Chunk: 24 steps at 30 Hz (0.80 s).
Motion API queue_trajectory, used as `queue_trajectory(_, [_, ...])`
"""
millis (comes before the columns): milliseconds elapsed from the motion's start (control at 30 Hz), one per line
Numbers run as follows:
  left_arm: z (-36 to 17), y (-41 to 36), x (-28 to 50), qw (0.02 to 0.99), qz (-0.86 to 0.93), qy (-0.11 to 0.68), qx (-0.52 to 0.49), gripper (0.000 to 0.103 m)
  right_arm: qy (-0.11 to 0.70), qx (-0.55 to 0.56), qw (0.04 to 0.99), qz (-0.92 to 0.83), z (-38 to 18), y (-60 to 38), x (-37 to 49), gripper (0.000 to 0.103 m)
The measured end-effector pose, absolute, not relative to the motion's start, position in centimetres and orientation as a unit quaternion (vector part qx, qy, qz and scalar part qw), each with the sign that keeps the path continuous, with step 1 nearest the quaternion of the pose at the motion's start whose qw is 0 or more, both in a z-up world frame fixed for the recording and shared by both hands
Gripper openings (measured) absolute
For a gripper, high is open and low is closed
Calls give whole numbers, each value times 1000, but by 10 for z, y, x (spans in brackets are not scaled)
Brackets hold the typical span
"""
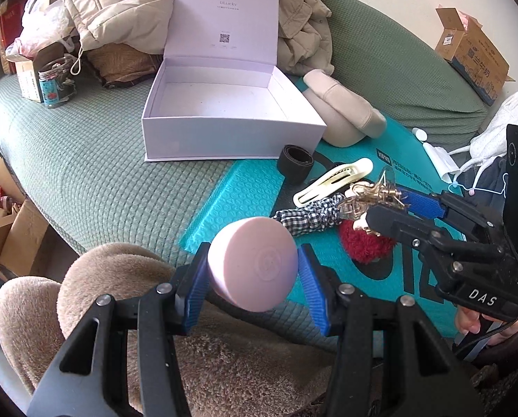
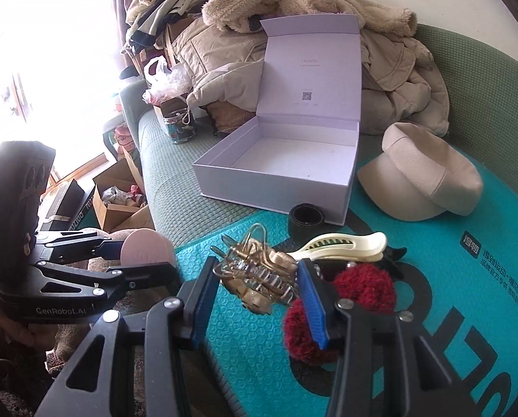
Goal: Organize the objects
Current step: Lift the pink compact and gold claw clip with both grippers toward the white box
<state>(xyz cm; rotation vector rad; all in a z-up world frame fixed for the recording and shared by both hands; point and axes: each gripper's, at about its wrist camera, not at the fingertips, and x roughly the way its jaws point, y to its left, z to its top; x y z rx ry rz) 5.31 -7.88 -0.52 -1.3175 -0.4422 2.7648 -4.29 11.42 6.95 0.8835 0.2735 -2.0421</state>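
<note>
Between the blue pads of the left gripper [image 1: 253, 279] sits a pink round case [image 1: 253, 264], clamped across its width and carried clear of the sofa [image 1: 85, 160]; beside it, to its right, the right gripper [image 2: 255, 288] is closed on a gold claw clip [image 2: 255, 274], whose wire teeth and pale shell stick out above and below the pads. Ahead of both grippers, well apart from them, stands the open lilac box [image 1: 231, 132] with its lid propped upright against a heap of coats; its floor looks bare, so it is probably where both loads belong. Just below and ahead of the right gripper the teal mat [image 2: 259, 340] holds what is left: a red scrunchie [image 2: 363, 288], a cream barrette [image 2: 345, 243], a black band [image 2: 306, 220] touching the box's near wall, and, seen from the left wrist, a gingham scrunchie [image 1: 311, 217]; a beige cap [image 2: 422, 184] lies to the right of the box. To do this step well, I would carry each load over the near wall with room to spare, keep the two grippers apart so they do not knock together, and let go low over the floor. The clip looks awkward: its teeth may snag a pad on release.
</note>
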Motion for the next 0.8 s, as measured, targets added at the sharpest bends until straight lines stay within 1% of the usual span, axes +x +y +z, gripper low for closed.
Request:
queue_trajectory(367, [12,-117,50,1,895,-146,-423,48,117,351,447,-814,76,83,-46,47])
queue_trajectory(567, [20,-143,33,1,895,-148,-420,48,121,354,441,-816,76,64,-55,47])
queue_trajectory(800, [18,-165,5,14,891,-140,-432,48,115,355,433,-821,74,42,-70,47])
